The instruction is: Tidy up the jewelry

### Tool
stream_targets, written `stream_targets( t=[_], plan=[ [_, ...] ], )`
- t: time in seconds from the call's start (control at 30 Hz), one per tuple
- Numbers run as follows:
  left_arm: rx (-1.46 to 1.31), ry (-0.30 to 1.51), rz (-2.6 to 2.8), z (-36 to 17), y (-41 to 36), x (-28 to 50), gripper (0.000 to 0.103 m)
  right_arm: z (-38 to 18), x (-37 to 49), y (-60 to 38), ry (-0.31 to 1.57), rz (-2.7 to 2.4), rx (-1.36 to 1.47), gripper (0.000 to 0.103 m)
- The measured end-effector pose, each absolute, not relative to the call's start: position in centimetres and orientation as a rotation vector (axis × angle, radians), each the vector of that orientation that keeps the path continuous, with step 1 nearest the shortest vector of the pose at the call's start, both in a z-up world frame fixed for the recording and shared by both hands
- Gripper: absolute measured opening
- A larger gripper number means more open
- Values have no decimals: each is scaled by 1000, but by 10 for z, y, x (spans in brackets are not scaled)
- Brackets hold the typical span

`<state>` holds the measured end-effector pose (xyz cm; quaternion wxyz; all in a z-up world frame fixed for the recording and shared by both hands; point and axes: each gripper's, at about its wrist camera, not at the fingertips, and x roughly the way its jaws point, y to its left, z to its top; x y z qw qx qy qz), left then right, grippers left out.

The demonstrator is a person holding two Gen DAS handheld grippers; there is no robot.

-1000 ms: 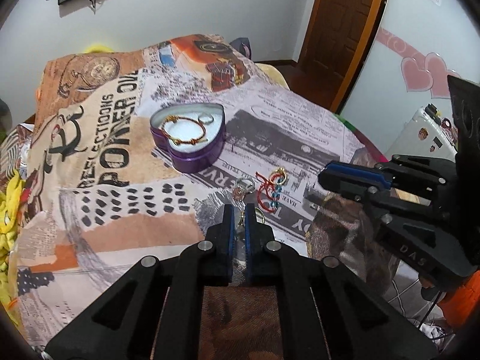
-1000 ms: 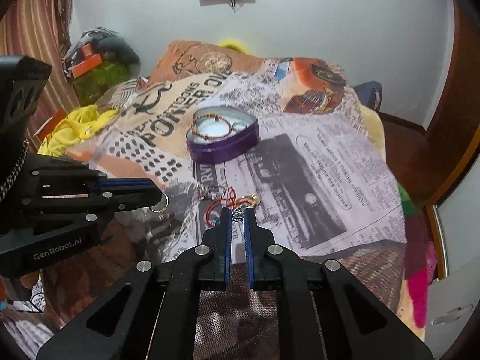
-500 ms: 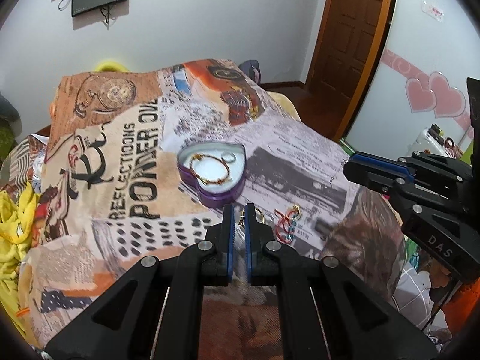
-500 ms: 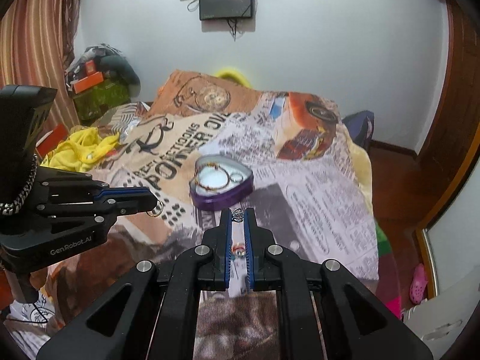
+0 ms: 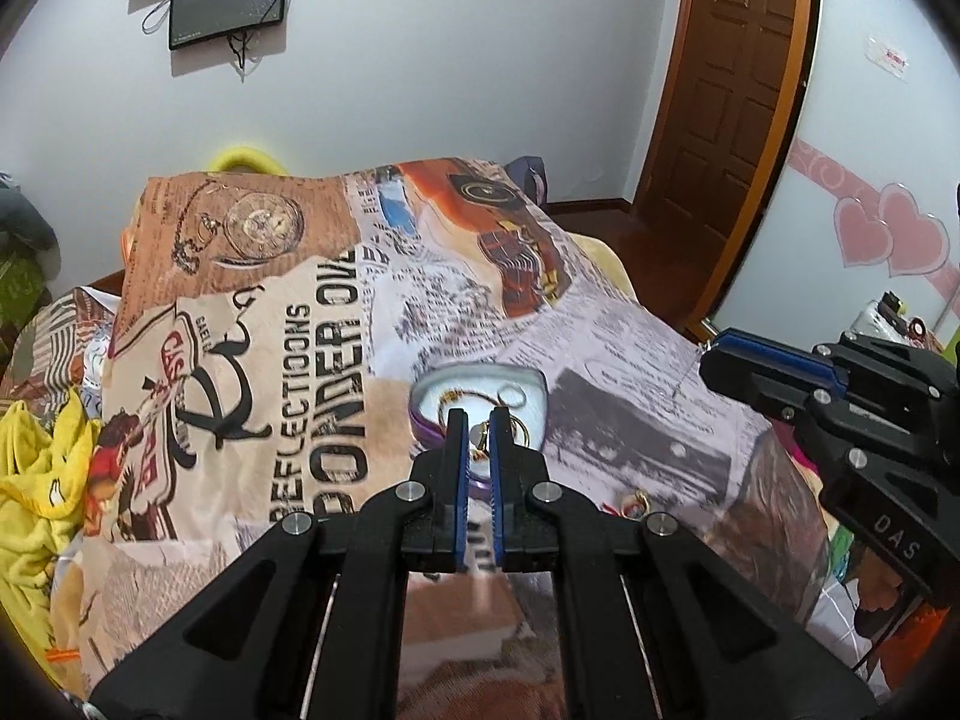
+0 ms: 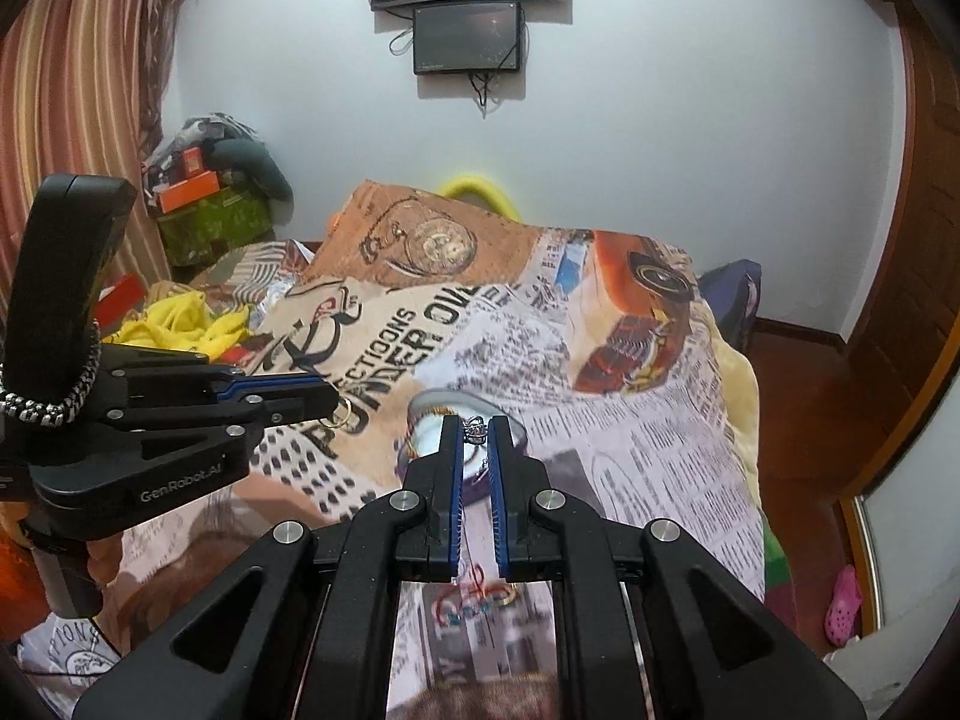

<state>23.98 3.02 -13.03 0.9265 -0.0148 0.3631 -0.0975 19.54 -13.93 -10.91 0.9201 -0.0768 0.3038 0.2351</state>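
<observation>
Heart-shaped purple tin (image 5: pixel 420 423), holding a gold bracelet (image 5: pixel 456 399), lies on the printed blanket (image 5: pixel 312 324) just beyond both fingertip pairs. Left gripper (image 5: pixel 478 420) pinches a gold ring (image 6: pixel 342 417); right gripper (image 6: pixel 474 429) pinches a silver ring (image 6: pixel 475 431). Remaining jewelry (image 6: pixel 474 600) lies beneath the right fingers.

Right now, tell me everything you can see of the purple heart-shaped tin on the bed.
The purple heart-shaped tin is open, no lid visible, with shiny metallic purple walls, a silvery rim and a pale inside. It sits flat on the printed blanket near the bed's middle. Inside lie a gold bracelet and a small silver ring. Both grippers' fingers partly block its near side. Nothing visibly touches it but the blanket and its contents.
</observation>
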Motion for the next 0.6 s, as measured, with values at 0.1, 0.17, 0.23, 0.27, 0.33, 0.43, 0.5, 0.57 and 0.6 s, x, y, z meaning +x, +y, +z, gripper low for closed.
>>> stream_targets(
  t=[0.1, 0.17, 0.23, 0.27, 0.33, 0.43, 0.5, 0.57, 0.6],
  plan=[
    [-30, 741, -198, -130, 32, 248, 5, -109, 202, -135, 618, 492, -155, 7],
    [-28, 742, -198, -131, 33, 254, 5, -109, 206, -132, 615, 495, -154, 7],
    [-28, 744, -198, -133, 33, 259, 5, -110, 210, -130, 614, 499, -150, 7],
    [-28, 745, -197, -134, 34, 263, 5, -111, 213, -128, 614, 500, -147, 7],
    [-30, 747, -193, -136, 34, 268, 5, -113, 218, -127, 616, 503, -143, 7],
    [-43, 758, -185, -142, 37, 278, 5, -116, 228, -123, 626, 507, -138, 7],
    [-48, 766, -182, -146, 38, 284, 5, -121, 235, -121, 636, 508, -137, 7],
    [-53, 779, -182, -151, 40, 290, 5, -125, 239, -118, 649, 511, -135, 7],
    [-56, 785, -182, -153, 41, 294, 5, -128, 242, -118, 657, 513, -135, 7]
  ],
)
